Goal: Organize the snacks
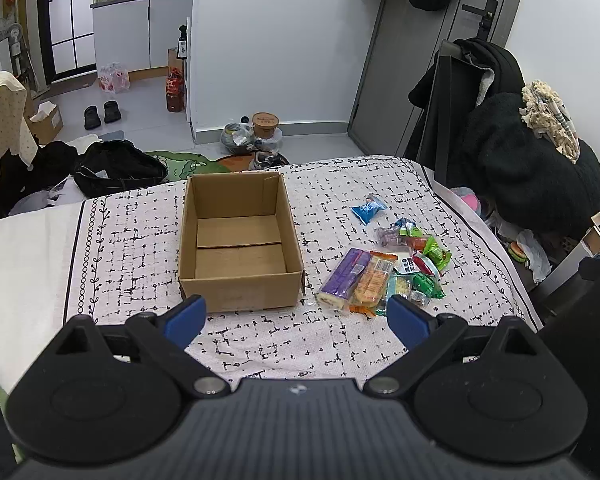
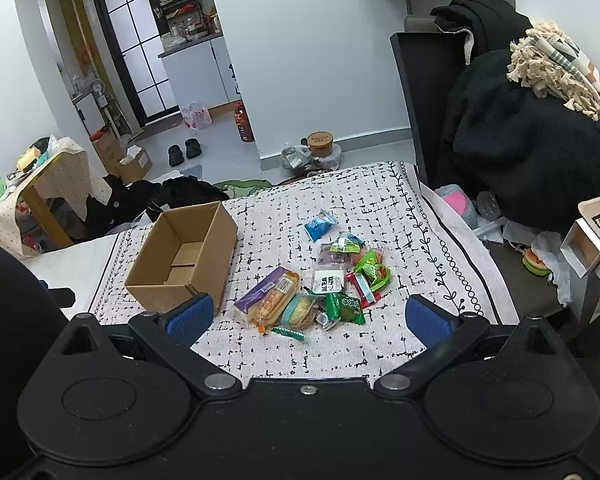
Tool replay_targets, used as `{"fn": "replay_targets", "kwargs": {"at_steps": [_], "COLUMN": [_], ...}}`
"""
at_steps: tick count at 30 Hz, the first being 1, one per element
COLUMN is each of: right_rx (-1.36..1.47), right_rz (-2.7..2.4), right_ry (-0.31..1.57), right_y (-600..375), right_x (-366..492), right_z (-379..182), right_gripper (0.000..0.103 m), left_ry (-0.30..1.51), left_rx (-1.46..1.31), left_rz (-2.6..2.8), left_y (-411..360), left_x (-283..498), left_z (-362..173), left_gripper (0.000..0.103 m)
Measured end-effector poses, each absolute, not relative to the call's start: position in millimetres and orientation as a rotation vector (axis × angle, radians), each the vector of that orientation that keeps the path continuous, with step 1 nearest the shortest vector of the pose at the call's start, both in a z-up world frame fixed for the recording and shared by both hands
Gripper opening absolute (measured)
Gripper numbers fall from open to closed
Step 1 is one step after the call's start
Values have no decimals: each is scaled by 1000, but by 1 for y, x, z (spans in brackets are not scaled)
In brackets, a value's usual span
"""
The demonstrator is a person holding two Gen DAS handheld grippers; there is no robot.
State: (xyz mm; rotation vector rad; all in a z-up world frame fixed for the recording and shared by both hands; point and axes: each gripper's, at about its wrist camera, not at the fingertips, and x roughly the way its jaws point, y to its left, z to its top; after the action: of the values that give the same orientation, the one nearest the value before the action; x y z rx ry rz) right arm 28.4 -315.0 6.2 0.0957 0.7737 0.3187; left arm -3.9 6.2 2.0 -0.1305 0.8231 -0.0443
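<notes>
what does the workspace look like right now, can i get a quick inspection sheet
surface: patterned cloth covering the work surface, black marks on white
job's things: cardboard box open and empty; snack pile loose on the cloth to the box's right; blue packet apart, beyond the pile
clutter: nothing seen on the cloth besides the job's things
grippers: left gripper open, holding nothing; right gripper open, holding nothing, the near edge of the pile between its fingers
cables: nothing seen
surroundings: chair piled with dark clothes to the right; black bag on the floor past the cloth; slippers farther off
</notes>
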Motion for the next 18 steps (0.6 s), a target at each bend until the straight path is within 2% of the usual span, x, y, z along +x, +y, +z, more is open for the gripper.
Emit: {"fn": "replay_targets", "kwargs": {"at_steps": [18], "right_rx": [95], "right_rz": [311], "right_ry": [779], "right_y": [-318], "right_x": [34], "right_z": [-2], "right_gripper": [103], "left_ry": [823], "left_rx": [-106], "left_rz": [-63], "left_y": [0], "left_x": [11], "left_z": [-5], "left_gripper": [96]}}
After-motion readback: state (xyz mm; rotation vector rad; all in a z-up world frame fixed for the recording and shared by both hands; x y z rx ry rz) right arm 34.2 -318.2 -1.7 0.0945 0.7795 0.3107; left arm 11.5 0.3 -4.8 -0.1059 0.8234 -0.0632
